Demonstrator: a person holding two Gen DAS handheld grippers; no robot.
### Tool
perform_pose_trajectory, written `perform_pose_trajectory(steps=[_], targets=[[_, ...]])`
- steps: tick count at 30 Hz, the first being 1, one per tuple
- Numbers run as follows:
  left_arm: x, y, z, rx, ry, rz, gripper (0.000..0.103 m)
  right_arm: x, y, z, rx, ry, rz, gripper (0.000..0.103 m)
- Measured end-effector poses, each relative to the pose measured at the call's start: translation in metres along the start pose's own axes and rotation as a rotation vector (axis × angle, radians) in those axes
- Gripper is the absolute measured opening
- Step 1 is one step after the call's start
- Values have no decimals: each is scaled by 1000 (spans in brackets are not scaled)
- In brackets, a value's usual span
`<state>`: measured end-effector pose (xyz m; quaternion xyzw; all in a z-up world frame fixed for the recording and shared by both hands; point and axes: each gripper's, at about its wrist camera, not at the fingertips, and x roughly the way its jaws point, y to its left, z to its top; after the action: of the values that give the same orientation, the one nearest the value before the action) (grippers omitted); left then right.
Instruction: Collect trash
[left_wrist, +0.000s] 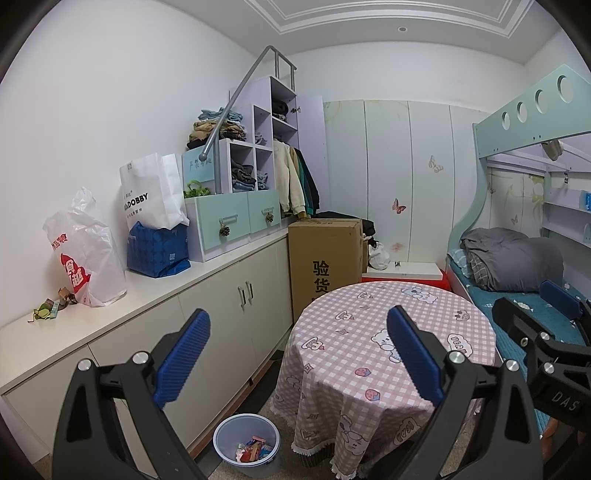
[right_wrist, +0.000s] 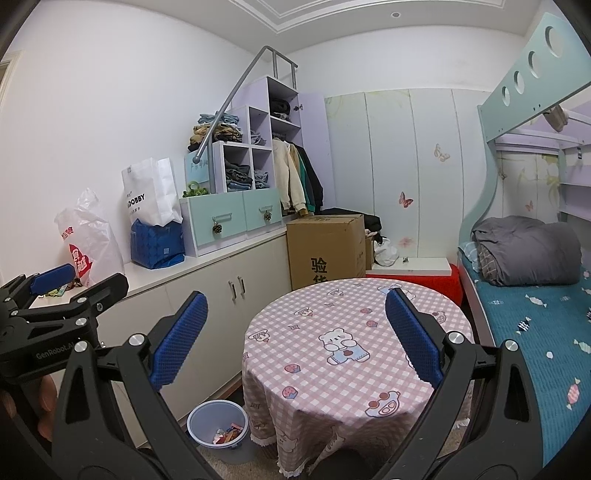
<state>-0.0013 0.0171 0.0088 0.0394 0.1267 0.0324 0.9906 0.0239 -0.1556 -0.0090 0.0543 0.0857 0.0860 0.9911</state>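
A translucent grey bin (left_wrist: 246, 443) stands on the floor between the cabinet and the round table, with colourful wrappers (left_wrist: 253, 452) inside. In the right wrist view the bin (right_wrist: 218, 424) sits low and left of the table. A few crumpled wrappers (left_wrist: 51, 308) lie on the white countertop at far left. My left gripper (left_wrist: 299, 354) is open and empty, held high over the table's near edge. My right gripper (right_wrist: 297, 338) is also open and empty above the table. Each gripper shows at the edge of the other's view.
The round table (left_wrist: 369, 369) has a pink checked cloth. Along the left wall run white cabinets (left_wrist: 221, 317) with plastic bags (left_wrist: 88, 254), a blue bag and drawers on top. A cardboard box (left_wrist: 325, 258) stands behind the table. At the right is a bunk bed (right_wrist: 546, 332).
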Motion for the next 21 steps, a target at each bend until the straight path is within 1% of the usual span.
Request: perform_pose_trajectory(steps=[21], targets=[[1,0,-4,-1,4,3,95,3,5,-6,0,10,7,95]])
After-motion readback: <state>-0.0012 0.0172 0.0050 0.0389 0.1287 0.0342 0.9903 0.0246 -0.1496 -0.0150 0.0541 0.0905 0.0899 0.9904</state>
